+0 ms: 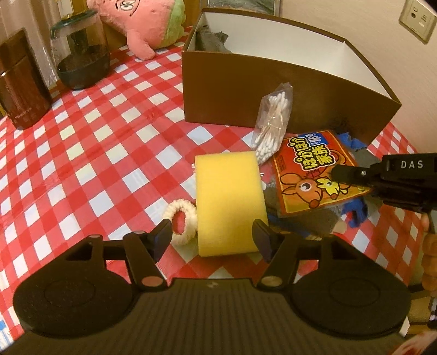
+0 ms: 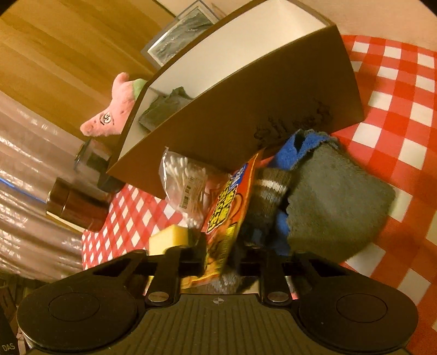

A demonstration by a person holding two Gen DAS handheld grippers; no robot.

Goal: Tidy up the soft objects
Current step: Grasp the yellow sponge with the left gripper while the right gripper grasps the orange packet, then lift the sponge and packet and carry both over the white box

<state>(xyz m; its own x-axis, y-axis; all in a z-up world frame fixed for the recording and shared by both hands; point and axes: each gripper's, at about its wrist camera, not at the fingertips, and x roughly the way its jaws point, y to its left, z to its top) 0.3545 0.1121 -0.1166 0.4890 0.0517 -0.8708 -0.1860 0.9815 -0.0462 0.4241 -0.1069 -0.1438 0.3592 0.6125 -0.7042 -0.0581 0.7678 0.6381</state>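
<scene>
A yellow sponge [image 1: 229,202] lies on the checked tablecloth; my left gripper [image 1: 211,240] is open, its fingers either side of the sponge's near end. A cream knitted ring [image 1: 181,218] lies left of the sponge. My right gripper [image 2: 221,259] is shut on an orange heat-pack packet [image 1: 314,174], which also shows in the right wrist view [image 2: 226,215]. Under the packet lie a grey-and-blue cloth [image 2: 336,196] and a striped sock [image 2: 267,196]. A bag of cotton swabs [image 1: 273,125] leans on the brown box [image 1: 245,90], which holds a grey cloth [image 1: 213,38].
A pink plush toy [image 1: 147,24] lies behind the box. A glass jar [image 1: 82,54] and a brown canister [image 1: 19,82] stand at the far left. A wall with a socket [image 1: 418,19] is close behind the box.
</scene>
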